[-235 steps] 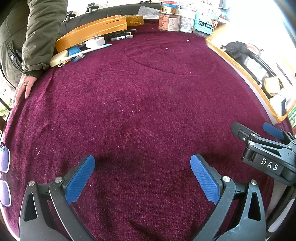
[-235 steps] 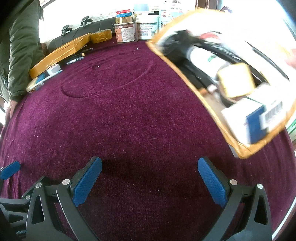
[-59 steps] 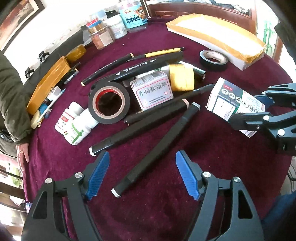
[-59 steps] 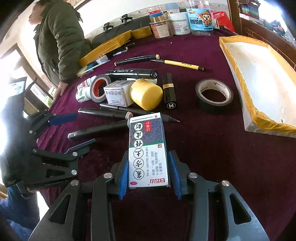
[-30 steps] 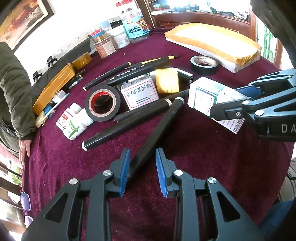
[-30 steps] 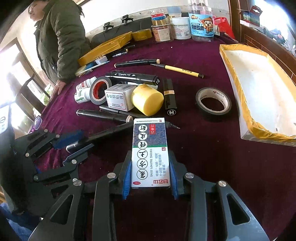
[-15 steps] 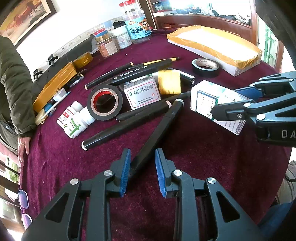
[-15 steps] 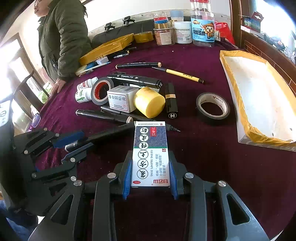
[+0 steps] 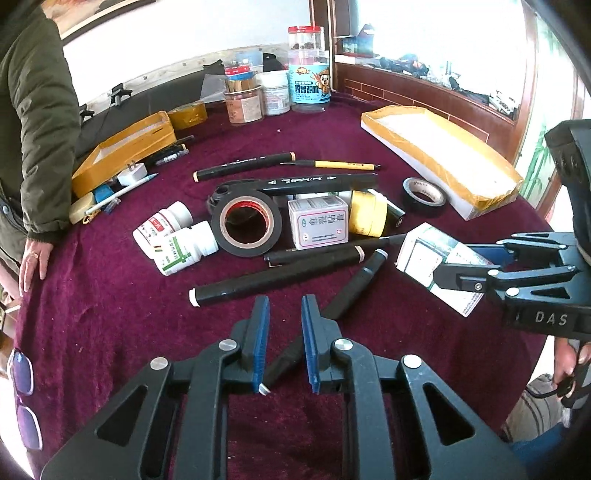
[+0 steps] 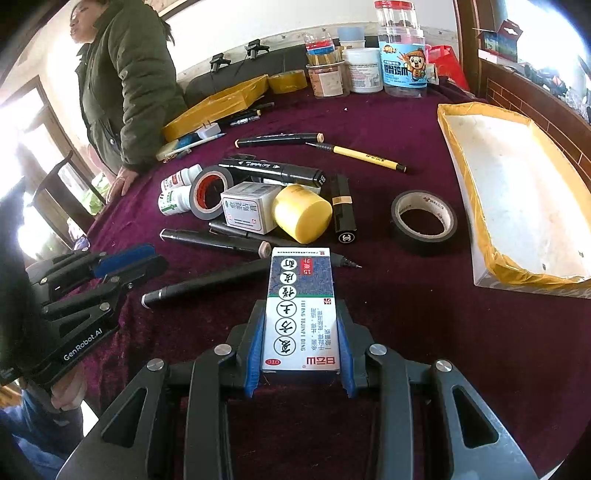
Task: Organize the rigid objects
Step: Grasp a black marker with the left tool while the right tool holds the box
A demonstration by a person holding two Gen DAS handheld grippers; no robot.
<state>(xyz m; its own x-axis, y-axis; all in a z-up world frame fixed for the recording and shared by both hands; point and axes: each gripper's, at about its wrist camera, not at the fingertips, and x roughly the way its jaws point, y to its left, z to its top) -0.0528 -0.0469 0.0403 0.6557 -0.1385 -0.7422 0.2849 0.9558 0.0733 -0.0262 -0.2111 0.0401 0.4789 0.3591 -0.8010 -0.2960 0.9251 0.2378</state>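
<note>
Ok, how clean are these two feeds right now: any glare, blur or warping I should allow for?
Left wrist view: sharp, but the window is blown out and the fisheye bows the table edge. Right wrist view: the doorway at left is washed out white, the box label reads crisply, and the white tray bends at the frame's edge.

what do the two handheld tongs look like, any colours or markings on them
Both tongs are matte black frames with triangular cut-outs, silver round screw heads at the joints and ribbed blue pads on the fingers. Seen from the other camera, the left tongs carry white "GenRobot.AI" lettering on the body, and the right tongs show white letters "DAS". No cables are visible on either.
</note>
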